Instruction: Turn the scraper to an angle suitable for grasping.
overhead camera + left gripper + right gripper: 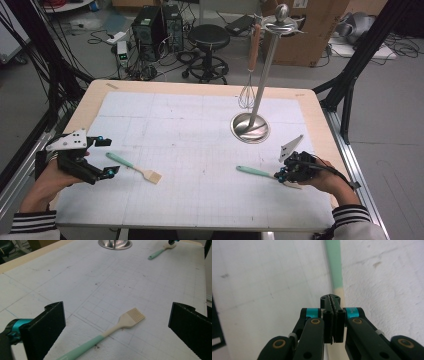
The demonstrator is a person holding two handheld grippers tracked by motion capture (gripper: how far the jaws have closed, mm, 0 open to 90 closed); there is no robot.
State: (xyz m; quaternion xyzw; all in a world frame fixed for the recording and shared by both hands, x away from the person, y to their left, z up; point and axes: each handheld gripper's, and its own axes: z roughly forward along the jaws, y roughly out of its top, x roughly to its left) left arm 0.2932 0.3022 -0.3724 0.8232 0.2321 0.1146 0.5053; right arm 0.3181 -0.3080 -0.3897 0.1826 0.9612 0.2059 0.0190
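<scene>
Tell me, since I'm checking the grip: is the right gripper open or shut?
Shut. In the right gripper view, the right gripper has both jaws pressed together over the cream part of the mint-handled utensil; whether they pinch it is unclear.

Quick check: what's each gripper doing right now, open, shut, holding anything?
Left gripper: open, jaws wide either side of the pastry brush, not touching it.
Right gripper: shut on the spatula.

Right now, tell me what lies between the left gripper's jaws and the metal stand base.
In the left gripper view, the pastry brush lies just beyond the open left gripper; past it, bare gridded mat runs up to the stand base.
</scene>
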